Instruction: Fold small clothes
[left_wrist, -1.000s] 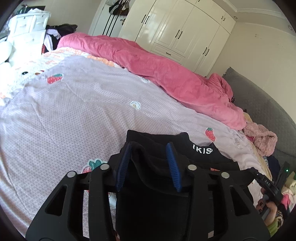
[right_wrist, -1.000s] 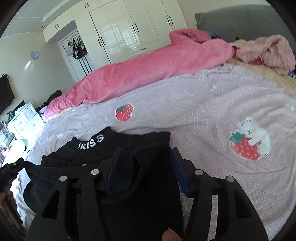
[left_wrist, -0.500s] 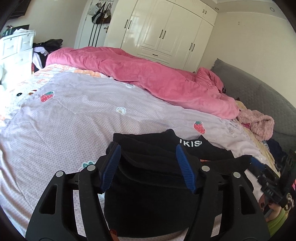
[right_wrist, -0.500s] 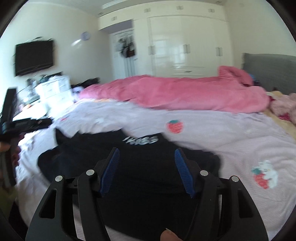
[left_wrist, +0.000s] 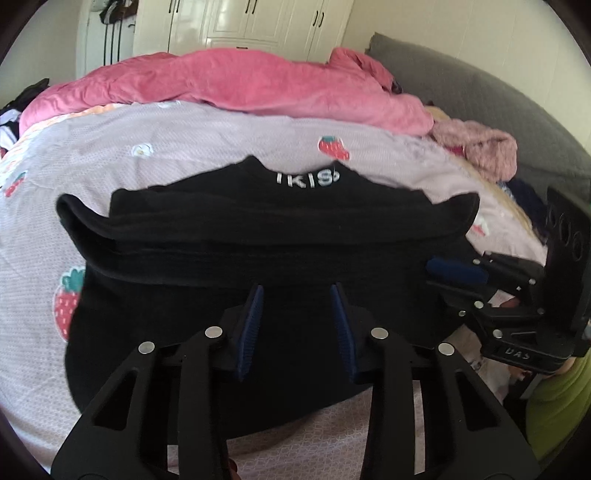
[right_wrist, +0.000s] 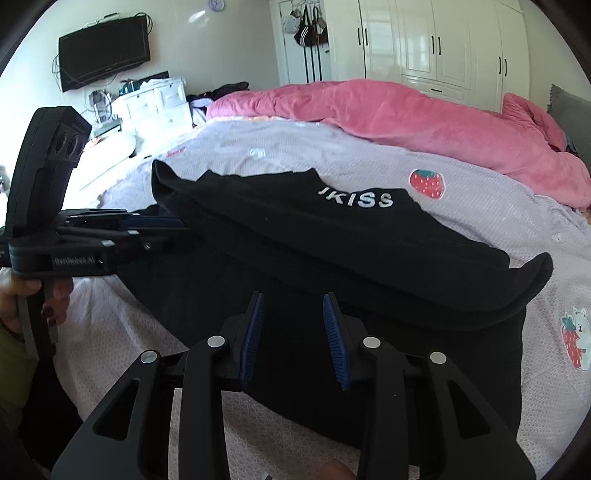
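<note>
**Both tongs open over folded black top**

Left tongs: blue pads parted by a moderate gap, nothing clamped. Only the black top is seen between and under the pads; whether the pads touch the cloth cannot be told. Right tongs: same state, pads apart, nothing gripped, the top below them.

The top is laid on the bed, folded over on itself, with a thick rolled fold running across its middle. White lettering at the collar faces up. A pink duvet is bunched along the far side of the bed.

Left view only: right tongs seen from the side at the top's right edge, pointed inward over the cloth; grey headboard and a pink garment beyond.

Right view only: left tongs seen side-on at the top's left edge, held level and low over the bed; left hand wrapped round the grip, dark nail polish visible. Wall TV and white drawers are seen behind.
</note>
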